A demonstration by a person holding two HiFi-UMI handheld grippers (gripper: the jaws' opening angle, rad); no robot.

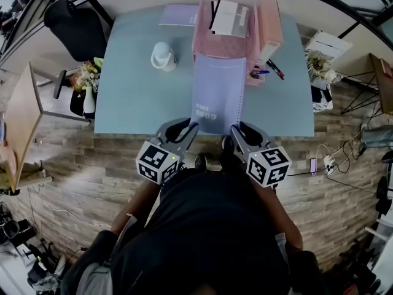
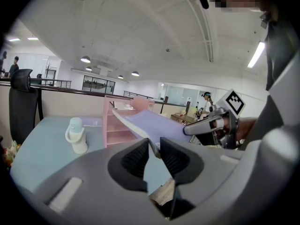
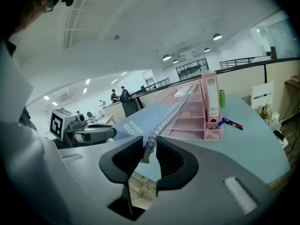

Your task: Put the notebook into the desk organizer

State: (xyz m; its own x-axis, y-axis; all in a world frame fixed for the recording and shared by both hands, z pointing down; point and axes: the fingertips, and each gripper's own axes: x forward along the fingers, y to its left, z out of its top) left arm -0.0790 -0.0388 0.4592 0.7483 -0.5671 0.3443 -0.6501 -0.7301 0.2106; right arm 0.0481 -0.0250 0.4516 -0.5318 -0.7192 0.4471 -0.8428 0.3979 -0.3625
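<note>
Lavender notebook [image 1: 219, 94] is seen pinched at both near corners. The left gripper [image 2: 154, 146] is closed down on the near-left corner: its 2 jaws stand only a sliver apart, and the thin cover edge is clamped between the ribbed pads. The right gripper [image 3: 150, 144] is narrowed the same way, and here the spiral binding [image 3: 168, 118] at the near-right corner is caught between the jaws. Nothing else is touched by either one.

From those 2 grips the notebook is carried clear of the pale blue table [image 1: 135, 97] and runs straight ahead of the tongs, tilted, its far end raised above the held end. That far edge is laid against the open front of the pink desk organizer [image 1: 270, 23], which is set upright at the back of the table; the binding side is turned to the right. How far the edge has passed inside cannot be told.

2 pens [image 1: 270, 71] are seen at the organizer's right foot, just beside the notebook, and a white jug [image 1: 163, 56] stands well to its left.
</note>
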